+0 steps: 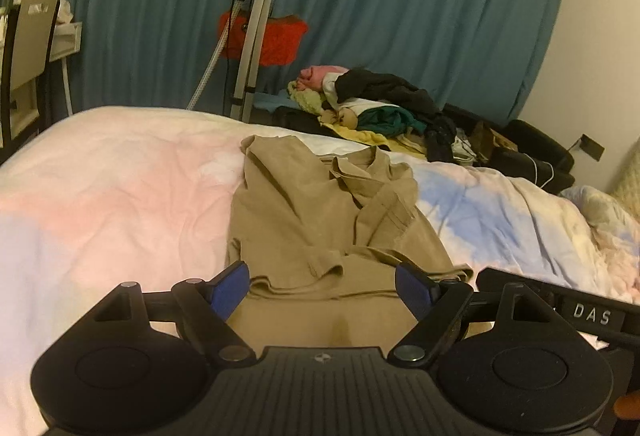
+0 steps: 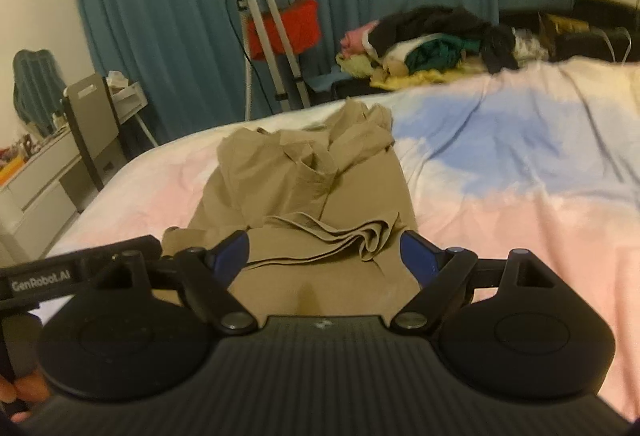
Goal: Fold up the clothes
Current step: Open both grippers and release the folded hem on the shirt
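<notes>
A tan shirt (image 1: 320, 220) is laid partly folded mid-bed (image 1: 120, 188), hem at the near edge. Both grippers, left (image 1: 322, 286) and right (image 2: 324, 256), are held over the hem, fingers apart, seemingly for grasping.

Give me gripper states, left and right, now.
Left gripper: open, holding nothing, above the near edge of the tan shirt.
Right gripper: open, holding nothing, above the same shirt's near folds.
</notes>
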A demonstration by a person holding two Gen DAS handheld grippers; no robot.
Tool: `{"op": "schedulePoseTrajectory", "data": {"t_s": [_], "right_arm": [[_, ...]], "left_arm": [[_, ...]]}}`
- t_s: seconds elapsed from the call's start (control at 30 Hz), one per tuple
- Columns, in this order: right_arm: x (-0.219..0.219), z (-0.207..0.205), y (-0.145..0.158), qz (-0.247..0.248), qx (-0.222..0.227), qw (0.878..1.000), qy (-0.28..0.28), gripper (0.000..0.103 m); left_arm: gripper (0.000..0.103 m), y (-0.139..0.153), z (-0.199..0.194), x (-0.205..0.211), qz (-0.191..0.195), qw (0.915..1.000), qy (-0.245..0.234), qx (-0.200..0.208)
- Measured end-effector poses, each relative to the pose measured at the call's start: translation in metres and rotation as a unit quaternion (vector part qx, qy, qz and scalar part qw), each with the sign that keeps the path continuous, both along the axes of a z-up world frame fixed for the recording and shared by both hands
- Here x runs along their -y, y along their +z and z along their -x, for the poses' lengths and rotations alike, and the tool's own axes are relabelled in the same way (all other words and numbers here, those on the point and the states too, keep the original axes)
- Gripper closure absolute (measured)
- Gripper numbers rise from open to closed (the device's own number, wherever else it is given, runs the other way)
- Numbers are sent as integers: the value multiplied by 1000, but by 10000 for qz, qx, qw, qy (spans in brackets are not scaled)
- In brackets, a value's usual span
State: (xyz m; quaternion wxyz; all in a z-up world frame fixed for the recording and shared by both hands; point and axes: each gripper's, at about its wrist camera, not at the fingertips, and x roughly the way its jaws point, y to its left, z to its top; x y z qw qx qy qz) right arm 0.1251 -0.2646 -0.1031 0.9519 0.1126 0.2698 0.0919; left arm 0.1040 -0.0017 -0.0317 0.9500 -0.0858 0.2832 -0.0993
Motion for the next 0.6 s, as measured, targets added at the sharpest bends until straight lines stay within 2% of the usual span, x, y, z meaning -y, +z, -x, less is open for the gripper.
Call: {"op": "schedulePoseTrajectory", "data": {"t_s": [0.3,0.47,0.6], "right_arm": [[7,48,14,-102,273,9993,-224,19],[10,74,13,-83,371,9986,-368,19],[8,76,15,-81,450,9983,-364,19]], "left_arm": [[19,19,47,-6,-227,9992,63,334],[18,17,70,-8,-225,9989,-54,406],[17,15,77,-4,-293,9985,-135,436]]}}
